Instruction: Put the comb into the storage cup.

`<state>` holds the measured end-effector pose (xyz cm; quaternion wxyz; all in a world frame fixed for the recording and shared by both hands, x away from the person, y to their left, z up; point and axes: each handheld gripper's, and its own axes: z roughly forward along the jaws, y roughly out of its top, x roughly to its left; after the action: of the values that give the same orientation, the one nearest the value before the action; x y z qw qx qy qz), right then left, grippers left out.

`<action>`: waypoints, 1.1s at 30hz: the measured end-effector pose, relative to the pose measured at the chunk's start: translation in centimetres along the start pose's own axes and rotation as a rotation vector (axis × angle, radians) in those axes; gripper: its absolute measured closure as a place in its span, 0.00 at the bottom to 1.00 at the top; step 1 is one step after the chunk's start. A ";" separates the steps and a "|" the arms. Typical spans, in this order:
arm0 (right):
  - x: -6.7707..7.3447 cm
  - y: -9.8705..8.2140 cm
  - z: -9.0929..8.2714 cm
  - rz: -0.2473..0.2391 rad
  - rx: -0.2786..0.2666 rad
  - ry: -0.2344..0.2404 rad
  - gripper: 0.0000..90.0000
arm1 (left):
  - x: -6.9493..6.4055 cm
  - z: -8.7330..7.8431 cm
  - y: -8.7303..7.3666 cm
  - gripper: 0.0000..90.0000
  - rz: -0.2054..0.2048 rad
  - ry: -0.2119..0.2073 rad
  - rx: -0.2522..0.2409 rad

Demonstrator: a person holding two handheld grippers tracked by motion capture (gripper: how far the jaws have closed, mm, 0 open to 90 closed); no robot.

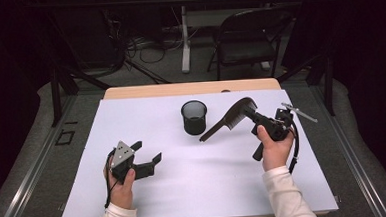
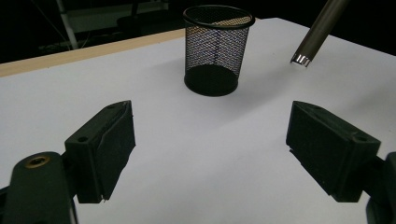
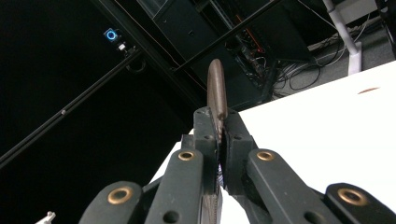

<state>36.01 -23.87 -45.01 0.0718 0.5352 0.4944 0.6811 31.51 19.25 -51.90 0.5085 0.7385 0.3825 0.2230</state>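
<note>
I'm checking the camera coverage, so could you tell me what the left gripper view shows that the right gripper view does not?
The left gripper view has the mesh cup standing upright on the white table, the left gripper with jaws wide apart, and the comb's handle tip hanging above the table. The right gripper view has the right gripper shut on the comb, edge-on. Both share the table and part of the comb.
</note>
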 end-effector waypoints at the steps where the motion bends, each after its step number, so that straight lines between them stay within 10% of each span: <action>1: -0.1 0.1 0.2 0.005 0.004 0.000 0.97 | 0.1 0.0 0.0 0.17 -0.004 0.001 -0.002; 33: -0.7 4.8 3.8 -0.076 0.048 -0.135 0.97 | 0.7 -0.6 -0.6 0.17 -0.020 0.041 0.005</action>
<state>41.35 -24.43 -42.10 0.1179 0.5623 0.5245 0.6283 31.29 20.31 -52.25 0.5008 0.7311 0.4010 0.2320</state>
